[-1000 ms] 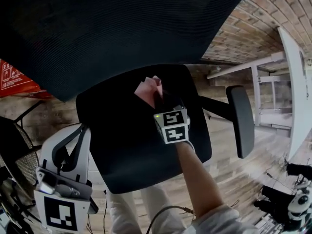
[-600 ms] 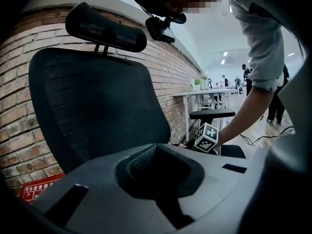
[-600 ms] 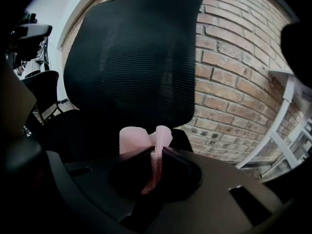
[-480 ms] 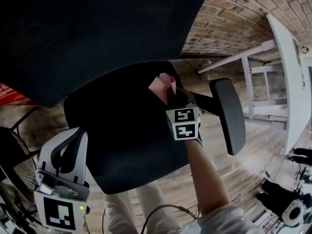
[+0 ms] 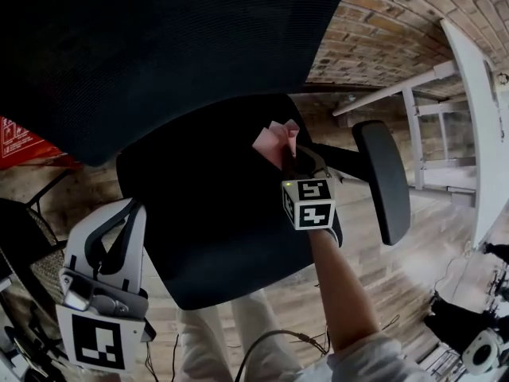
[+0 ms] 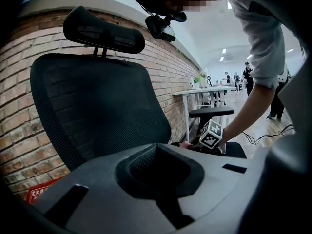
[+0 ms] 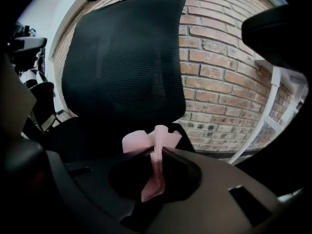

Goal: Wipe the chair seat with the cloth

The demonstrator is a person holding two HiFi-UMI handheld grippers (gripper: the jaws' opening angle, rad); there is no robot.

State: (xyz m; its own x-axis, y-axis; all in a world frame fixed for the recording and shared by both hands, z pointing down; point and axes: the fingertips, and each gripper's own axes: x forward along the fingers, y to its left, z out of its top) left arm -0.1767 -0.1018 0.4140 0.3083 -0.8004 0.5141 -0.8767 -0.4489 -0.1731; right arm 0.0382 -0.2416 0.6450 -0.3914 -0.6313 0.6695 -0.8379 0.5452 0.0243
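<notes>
Low at the left of the head view, beside a red panel [image 5: 22, 138] near the floor [image 5: 413, 253], the left gripper [image 5: 111, 233] hangs off the seat's front-left edge, apart from it. Its own view shows the jaws pressed together with nothing between them [image 6: 156, 147], aimed at the mesh backrest [image 6: 97, 106] and the headrest [image 6: 102, 30] above it. To the right lies the black seat [image 5: 215, 205], with the backrest [image 5: 159, 46] filling the top of the head view. Farther right, over the seat's rear right part, the right gripper [image 5: 293, 156] reaches in on a bare forearm [image 5: 342, 293], its marker cube [image 5: 308, 204] facing up. The jaws pinch the pink cloth [image 5: 274, 139]. In the right gripper view the cloth [image 7: 155, 165] runs as a thin strip between the closed jaws, and a crumpled fold sticks out past their tips toward the backrest [image 7: 126, 57]. Whether the cloth presses on the seat cannot be told. The left gripper view catches that cube [image 6: 210, 134] low above the seat, just in front of the armrest [image 6: 210, 113]. Right of the cloth, the armrest [image 5: 382, 181] stands just beside the gripper. Beyond it is a brick wall [image 5: 382, 38], and at the far right a white worktop [image 5: 477, 118] on white legs.
</notes>
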